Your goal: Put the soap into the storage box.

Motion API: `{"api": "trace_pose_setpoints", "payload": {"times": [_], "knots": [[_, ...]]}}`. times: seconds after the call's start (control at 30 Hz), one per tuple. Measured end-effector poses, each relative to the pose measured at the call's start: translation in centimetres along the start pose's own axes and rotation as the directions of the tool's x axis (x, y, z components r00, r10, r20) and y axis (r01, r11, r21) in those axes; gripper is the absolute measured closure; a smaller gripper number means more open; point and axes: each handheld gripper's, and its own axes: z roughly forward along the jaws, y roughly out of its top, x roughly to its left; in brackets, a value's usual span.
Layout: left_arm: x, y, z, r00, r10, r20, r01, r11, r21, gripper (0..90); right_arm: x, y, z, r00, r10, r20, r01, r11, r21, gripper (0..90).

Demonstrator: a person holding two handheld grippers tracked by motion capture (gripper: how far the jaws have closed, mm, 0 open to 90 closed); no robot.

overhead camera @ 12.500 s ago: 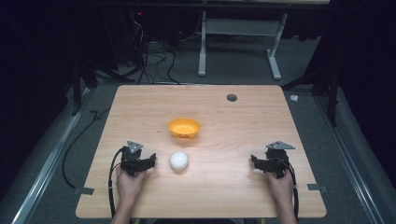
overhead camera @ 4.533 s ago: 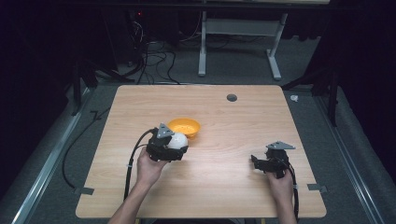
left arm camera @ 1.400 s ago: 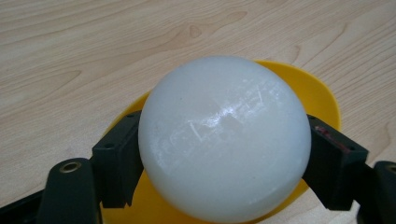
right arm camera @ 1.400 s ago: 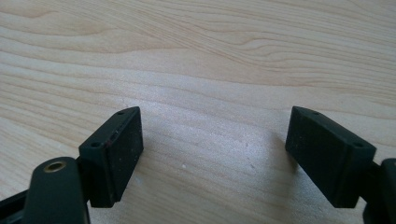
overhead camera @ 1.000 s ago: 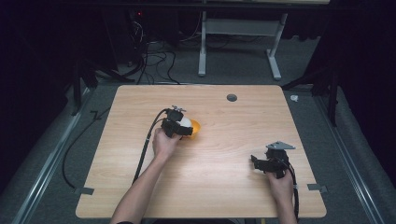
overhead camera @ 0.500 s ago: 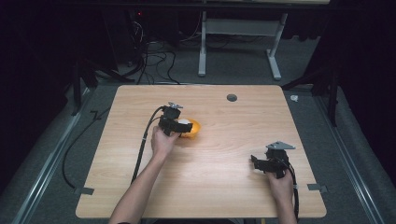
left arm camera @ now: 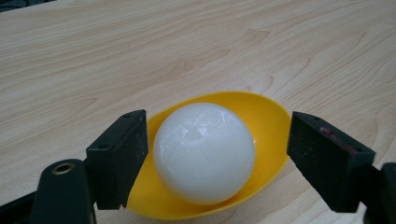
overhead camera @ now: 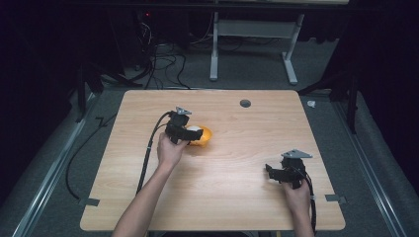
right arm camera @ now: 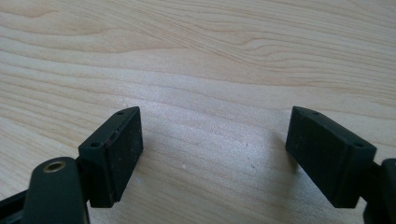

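Note:
A white ball [left arm camera: 204, 154] rests inside a shallow yellow bowl [left arm camera: 268, 114] on the wooden table [overhead camera: 232, 197]. My left gripper [left arm camera: 217, 142] stands open astride the ball, with its left jaw close to the ball and a clear gap on the right side. In the high view the left gripper [overhead camera: 191, 132] hovers over the bowl [overhead camera: 206, 136] near the table's middle, and the ball [overhead camera: 195, 129] peeks out white between the jaws. My right gripper [overhead camera: 271, 171] rests at the front right, open with bare wood between its jaws [right arm camera: 215, 149].
A dark round hole [overhead camera: 245, 103] sits near the table's far edge. The left gripper's black cable [overhead camera: 147, 153] trails back over the left half of the table. Beyond the far edge are a desk frame [overhead camera: 252, 34] and floor cables.
The left gripper picked the ball up from the front left and carried it over to the bowl. Now its jaws are open and the ball lies in the bowl. The right hand stayed put.

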Motion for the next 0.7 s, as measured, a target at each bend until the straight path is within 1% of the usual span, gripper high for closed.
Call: {"api": "trace_pose_setpoints", "payload": {"times": [0.13, 0.23, 0.43, 0.53, 0.7], "knots": [[0.0, -0.1, -0.4, 1.0, 0.003, 0.001, -0.003, 1.0, -0.003, 21.7, 0.0, 0.0, 0.0, 1.0, 0.0, -0.001, 0.0, 1.0, 0.0, 19.8], [0.2, -0.3, -0.8, 1.0, -0.005, 0.001, 0.005, 0.9999, -0.015, 21.9, 0.0, 0.0, 0.0, 1.0, 0.0, -0.001, 0.0, 1.0, 0.0, 19.7], [0.3, -0.6, -1.4, 1.0, -0.009, -0.002, 0.009, 0.9996, -0.028, 21.9, 0.0, 0.0, 0.0, 1.0, 0.0, -0.001, 0.0, 1.0, 0.0, 19.7], [0.2, -0.7, -1.9, 1.0, -0.003, -0.004, 0.003, 0.9993, -0.037, 22.1, 0.0, 0.0, 0.0, 1.0, 0.0, -0.001, 0.0, 1.0, 0.0, 19.7], [0.2, -0.9, -2.2, 1.0, 0.004, -0.001, -0.004, 0.9994, -0.035, 22.2, 0.0, 0.0, 0.0, 1.0, -0.002, 0.001, 0.002, 1.0, 0.0, 19.7]]}}
